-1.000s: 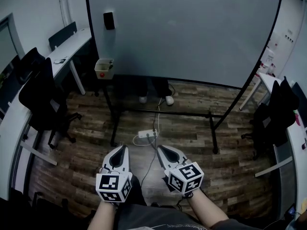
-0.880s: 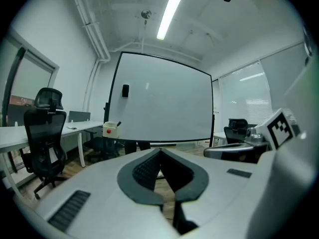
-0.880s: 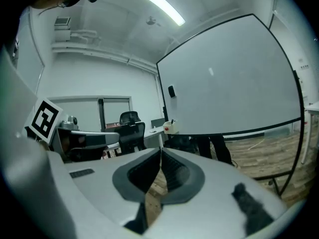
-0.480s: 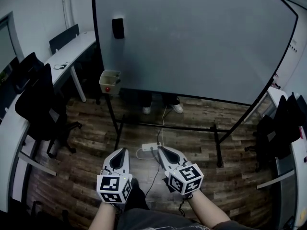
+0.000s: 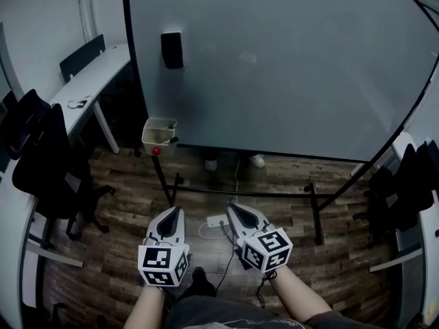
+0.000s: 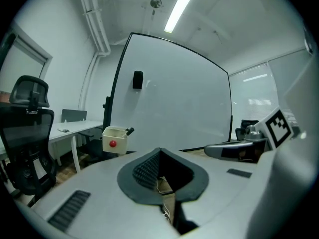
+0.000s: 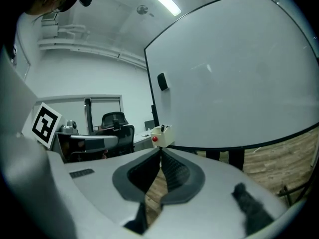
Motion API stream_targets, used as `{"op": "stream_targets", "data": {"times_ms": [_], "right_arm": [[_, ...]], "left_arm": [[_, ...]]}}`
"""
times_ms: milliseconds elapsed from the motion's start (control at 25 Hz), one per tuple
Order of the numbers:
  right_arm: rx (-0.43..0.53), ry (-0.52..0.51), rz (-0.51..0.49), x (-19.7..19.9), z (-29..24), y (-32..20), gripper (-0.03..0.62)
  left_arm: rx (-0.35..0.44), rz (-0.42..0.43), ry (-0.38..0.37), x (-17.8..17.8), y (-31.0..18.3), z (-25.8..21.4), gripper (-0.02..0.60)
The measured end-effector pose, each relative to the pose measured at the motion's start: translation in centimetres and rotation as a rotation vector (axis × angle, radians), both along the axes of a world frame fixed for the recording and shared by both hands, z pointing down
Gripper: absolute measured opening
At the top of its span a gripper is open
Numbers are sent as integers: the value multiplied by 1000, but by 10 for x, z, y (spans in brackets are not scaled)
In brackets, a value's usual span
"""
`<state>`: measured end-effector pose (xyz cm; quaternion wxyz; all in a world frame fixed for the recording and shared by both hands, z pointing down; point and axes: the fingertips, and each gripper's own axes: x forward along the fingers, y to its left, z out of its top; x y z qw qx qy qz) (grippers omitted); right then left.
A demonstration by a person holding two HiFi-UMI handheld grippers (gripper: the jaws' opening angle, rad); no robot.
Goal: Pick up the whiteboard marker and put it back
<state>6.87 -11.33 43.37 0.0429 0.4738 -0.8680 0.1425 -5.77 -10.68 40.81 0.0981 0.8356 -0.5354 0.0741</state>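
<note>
A big whiteboard (image 5: 288,67) on a black stand fills the view ahead. A cream holder box (image 5: 158,134) with a red dot hangs at its lower left corner, and a dark marker (image 6: 129,131) sticks out of the box. That marker (image 7: 161,127) also shows in the right gripper view. A black eraser (image 5: 172,50) clings to the board above the box. My left gripper (image 5: 173,210) and right gripper (image 5: 232,208) are side by side over the floor, well short of the board. Both are shut with nothing held.
The stand's crossbar (image 5: 240,192) and feet rest on the wooden floor, with a power strip (image 5: 216,220) and cable in front. Black office chairs stand at the left (image 5: 41,149) and right (image 5: 401,184). A white desk (image 5: 89,81) runs along the left wall. A person's shoes (image 5: 257,160) show behind the board.
Both grippers have moved together toward the whiteboard. The board, eraser and holder box look larger and nearer. Both jaws stayed shut.
</note>
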Motion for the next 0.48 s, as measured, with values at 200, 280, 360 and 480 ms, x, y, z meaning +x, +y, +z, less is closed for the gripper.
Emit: {"op": "stream_targets", "data": {"times_ms": [200, 280, 360, 480], "right_arm": [[-14, -4, 6, -28, -1, -41, 25], [-11, -11, 4, -38, -2, -56, 25], [-3, -21, 7, -47, -3, -71, 25], [5, -38, 16, -60, -4, -95, 25]], "left_arm": [[-28, 5, 1, -23, -39, 9, 14], [-32, 3, 2, -34, -54, 11, 14], [-28, 2, 2, -43, -70, 12, 14], [-23, 9, -5, -56, -92, 13, 14]]}}
